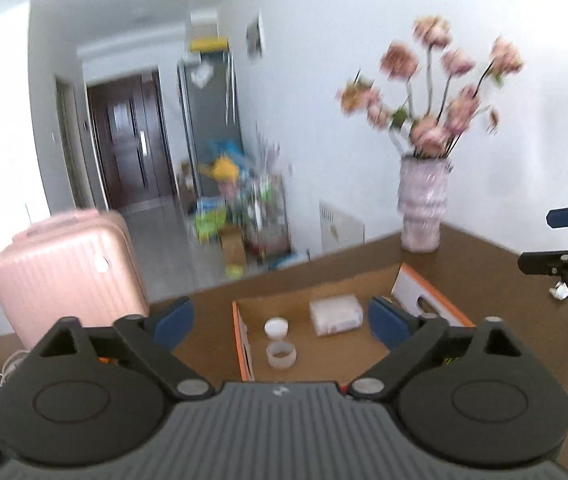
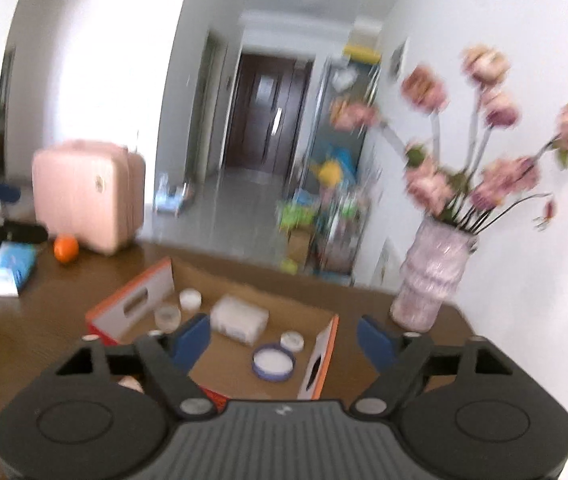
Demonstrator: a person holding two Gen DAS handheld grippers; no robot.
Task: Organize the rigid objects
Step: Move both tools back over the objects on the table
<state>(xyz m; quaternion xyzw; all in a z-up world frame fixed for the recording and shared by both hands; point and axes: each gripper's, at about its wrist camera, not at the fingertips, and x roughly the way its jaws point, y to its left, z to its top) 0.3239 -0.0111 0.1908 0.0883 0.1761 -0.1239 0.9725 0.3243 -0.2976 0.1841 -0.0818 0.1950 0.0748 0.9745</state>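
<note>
Right tool (image 2: 279, 336) agape, blue-rimmed lid (image 2: 273, 361) (right view only)

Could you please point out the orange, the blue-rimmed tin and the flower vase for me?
orange (image 2: 66, 249), right wrist view, centre of the fruit.
blue-rimmed tin (image 2: 273, 361), right wrist view, its white top.
flower vase (image 1: 422, 205), left wrist view, middle of its body.
</note>
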